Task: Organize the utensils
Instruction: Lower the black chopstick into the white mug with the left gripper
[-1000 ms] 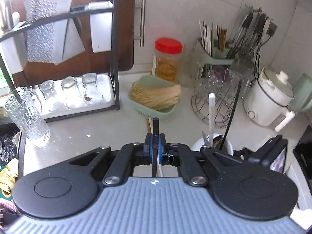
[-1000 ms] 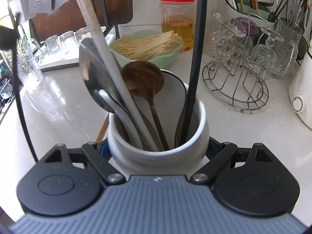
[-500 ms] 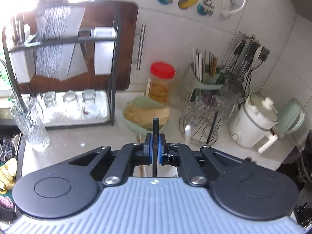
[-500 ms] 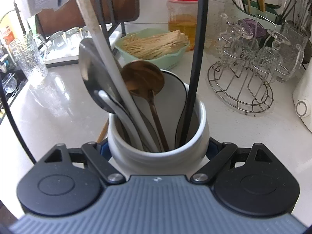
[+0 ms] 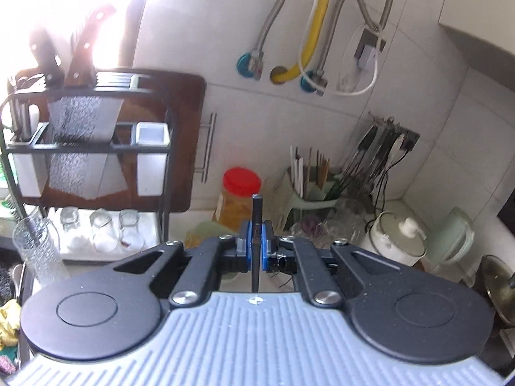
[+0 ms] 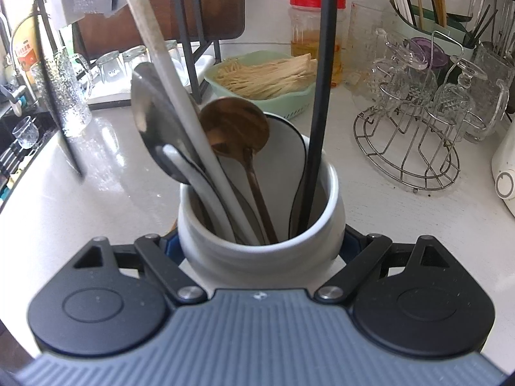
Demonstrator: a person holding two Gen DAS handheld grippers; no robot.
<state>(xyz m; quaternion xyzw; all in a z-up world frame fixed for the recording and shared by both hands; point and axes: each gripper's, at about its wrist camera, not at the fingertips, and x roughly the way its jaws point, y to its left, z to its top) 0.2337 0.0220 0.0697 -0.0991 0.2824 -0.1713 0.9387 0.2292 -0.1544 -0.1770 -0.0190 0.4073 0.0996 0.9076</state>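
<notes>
Left gripper (image 5: 255, 250) had its blue pads pinched tight on a thin black utensil handle (image 5: 256, 212), stick upright, tip poking just above the pads, lower end hidden behind the body. Right gripper (image 6: 260, 244) was clamped around the white ceramic crock (image 6: 257, 251), a pad on each side, crock sitting on the white counter (image 6: 402, 225).

Crock already held a steel ladle (image 6: 154, 128), a white-handled tool (image 6: 180, 103), a brown wooden spoon (image 6: 235, 128) and a long black rod (image 6: 318, 103) leaning on the right rim.

My read of the step: carry the black stick over and drop it in the crock. To do it well I'd keep the right claw steadying the crock, bring the stick in vertical over the open gap at the right rear, lower it until it bottoms, then release. Avoid knocking the ladle bowl; it leans out and could tip things.

Writing: a red-and-yellow package (image 6: 27, 54) at far left carried printed characters, probably Chinese, too blurred for me to read. Red-lidded jar (image 6: 317, 29) showed no legible label.
</notes>
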